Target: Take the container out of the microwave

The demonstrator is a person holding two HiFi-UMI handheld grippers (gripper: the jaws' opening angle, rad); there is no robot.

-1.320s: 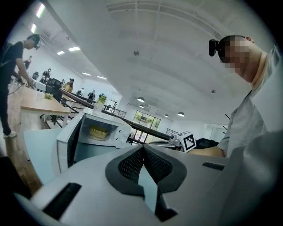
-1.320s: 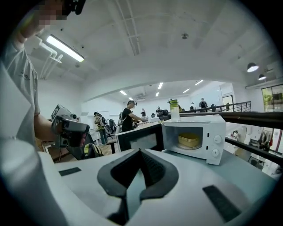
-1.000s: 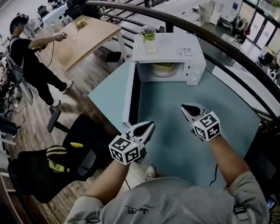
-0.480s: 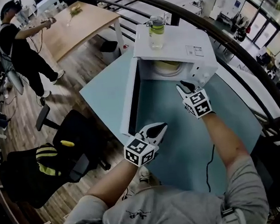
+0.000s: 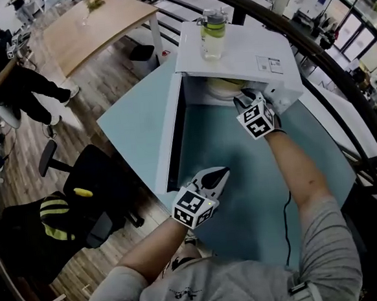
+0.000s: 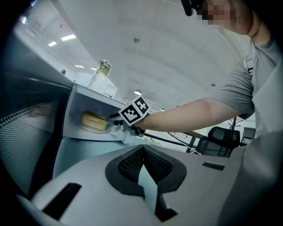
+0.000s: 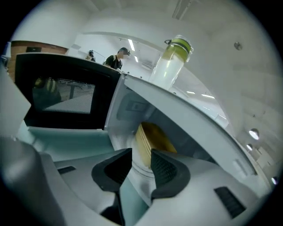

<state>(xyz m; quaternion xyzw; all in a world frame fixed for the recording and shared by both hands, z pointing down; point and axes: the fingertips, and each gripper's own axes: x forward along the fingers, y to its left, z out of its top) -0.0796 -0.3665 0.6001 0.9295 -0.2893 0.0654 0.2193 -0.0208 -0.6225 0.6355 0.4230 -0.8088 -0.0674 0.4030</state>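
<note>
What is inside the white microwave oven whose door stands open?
A round yellow container sits on a pale turntable plate. The space behind the container is covered by it and cannot be seen.

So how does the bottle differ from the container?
The bottle stands on top of the microwave; the container sits inside it. The bottle is tall and see-through; the container is low, round and yellowish. Both stand upright.
</note>
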